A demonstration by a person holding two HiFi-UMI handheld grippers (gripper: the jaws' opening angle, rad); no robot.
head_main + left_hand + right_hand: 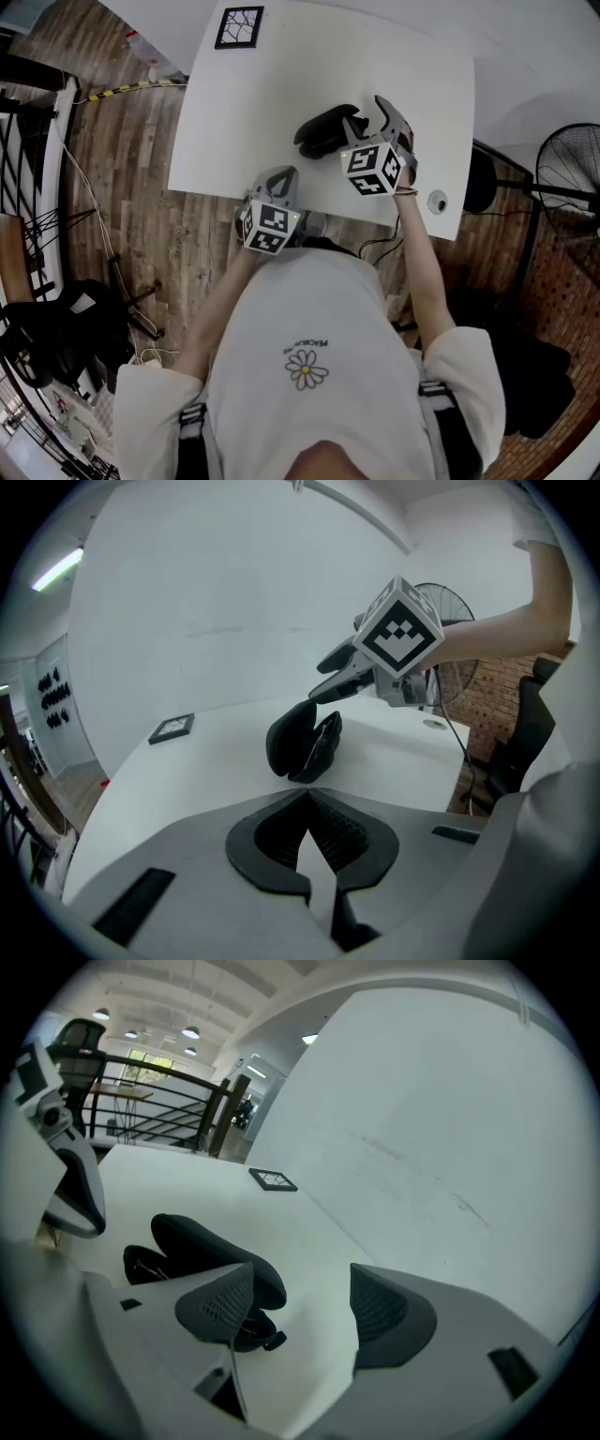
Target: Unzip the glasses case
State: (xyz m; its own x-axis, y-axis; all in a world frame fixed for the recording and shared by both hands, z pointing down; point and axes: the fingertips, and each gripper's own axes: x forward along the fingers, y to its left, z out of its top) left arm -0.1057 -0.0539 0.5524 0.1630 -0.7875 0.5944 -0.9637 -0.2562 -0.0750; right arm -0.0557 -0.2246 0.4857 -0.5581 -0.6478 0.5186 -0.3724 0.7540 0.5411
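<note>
Black glasses case [323,132]; shirt lettering [307,346] illegible

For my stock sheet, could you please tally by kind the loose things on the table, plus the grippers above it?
Glasses case: 1
Framed tile: 1
Grippers: 2, the left gripper and the right gripper
Total: 4

Soft, even indoor light. Ceiling lamps [190,1032] are glowing upper left in the right gripper view. White counter [281,103] is reading bright, glasses case [323,131] casting a faint shadow. Fisheye is bending and darkening frame edges.
</note>
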